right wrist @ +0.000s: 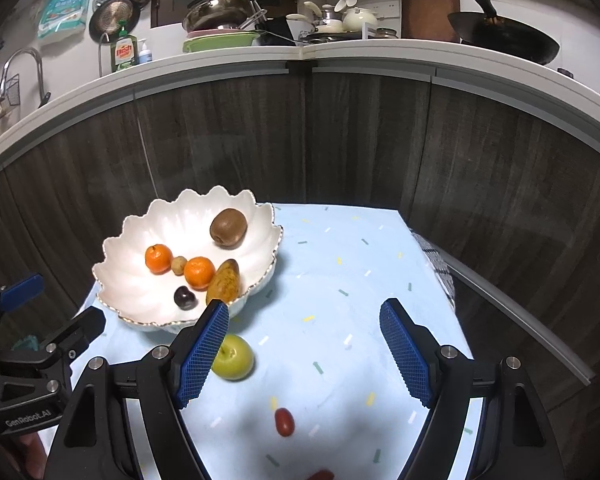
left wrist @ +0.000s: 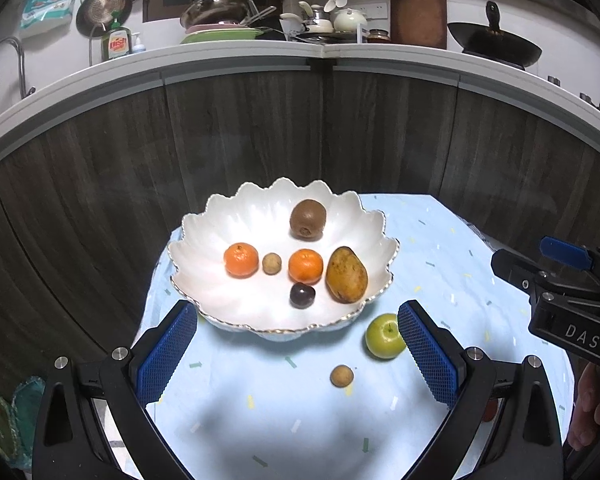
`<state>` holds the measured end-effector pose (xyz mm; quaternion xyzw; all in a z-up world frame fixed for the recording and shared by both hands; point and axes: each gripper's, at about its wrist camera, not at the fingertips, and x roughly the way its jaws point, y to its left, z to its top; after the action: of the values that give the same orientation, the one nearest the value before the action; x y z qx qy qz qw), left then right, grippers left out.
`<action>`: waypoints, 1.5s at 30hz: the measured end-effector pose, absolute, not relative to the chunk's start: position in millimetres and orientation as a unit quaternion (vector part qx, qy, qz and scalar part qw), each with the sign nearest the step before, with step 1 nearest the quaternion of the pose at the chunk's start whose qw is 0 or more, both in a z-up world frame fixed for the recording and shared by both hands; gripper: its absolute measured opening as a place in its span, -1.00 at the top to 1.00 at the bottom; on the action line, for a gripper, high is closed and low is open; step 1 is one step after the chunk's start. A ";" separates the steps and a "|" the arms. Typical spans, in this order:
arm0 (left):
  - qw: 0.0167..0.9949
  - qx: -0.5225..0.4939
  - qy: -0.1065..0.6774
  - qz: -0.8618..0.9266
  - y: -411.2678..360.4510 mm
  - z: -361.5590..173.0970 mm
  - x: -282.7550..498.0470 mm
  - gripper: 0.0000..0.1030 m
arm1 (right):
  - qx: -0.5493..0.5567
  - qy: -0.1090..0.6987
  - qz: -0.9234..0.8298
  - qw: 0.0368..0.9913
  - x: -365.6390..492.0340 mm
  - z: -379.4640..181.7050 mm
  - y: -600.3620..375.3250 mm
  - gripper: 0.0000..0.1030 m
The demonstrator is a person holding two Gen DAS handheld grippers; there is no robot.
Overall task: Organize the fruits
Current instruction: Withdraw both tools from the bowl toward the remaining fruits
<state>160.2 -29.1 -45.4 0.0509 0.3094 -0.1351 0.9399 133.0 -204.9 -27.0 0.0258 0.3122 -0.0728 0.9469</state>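
Observation:
A white scalloped bowl (left wrist: 204, 240) (right wrist: 128, 280) stands on the light blue tablecloth and holds a kiwi (left wrist: 307, 219), two mandarins (left wrist: 241, 259) (left wrist: 305, 266), a small longan (left wrist: 271, 263), a dark plum (left wrist: 302, 295) and a mango (left wrist: 346, 275). On the cloth in front lie a green apple (left wrist: 382, 337) (right wrist: 236, 358), a longan (left wrist: 341, 376) and a red cherry tomato (right wrist: 284, 421). My left gripper (left wrist: 296, 356) is open and empty just before the bowl. My right gripper (right wrist: 302, 354) is open and empty above the cloth, the apple by its left finger.
The small table (right wrist: 360, 264) stands against dark wood cabinet fronts (left wrist: 300, 128). A second red fruit (right wrist: 320, 475) peeks in at the bottom edge of the right wrist view. The right gripper's body (left wrist: 572, 300) shows at the right of the left wrist view.

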 end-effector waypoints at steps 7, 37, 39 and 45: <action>0.936 0.058 0.315 -0.144 -31.9 -56.2 147.7 -0.98 | 0.018 0.311 -0.068 0.948 118.7 -34.5 -203.5 -0.53; 0.916 0.114 0.338 -0.184 -55.1 -116.8 150.8 -0.91 | 0.028 0.353 -0.075 0.932 102.7 -102.2 -206.9 -0.53; 0.915 0.114 0.341 -0.183 -54.5 -121.0 152.1 -0.90 | 0.023 0.353 -0.072 0.933 102.5 -104.6 -203.9 -0.53; 0.911 0.119 0.348 -0.187 -55.0 -133.4 155.6 -0.82 | 0.014 0.355 -0.064 0.932 103.8 -112.8 -197.7 -0.53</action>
<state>155.6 -55.0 -133.4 0.1194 0.3479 -0.1866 0.9110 103.8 -197.7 -112.8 0.0144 0.3554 -0.0636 0.9324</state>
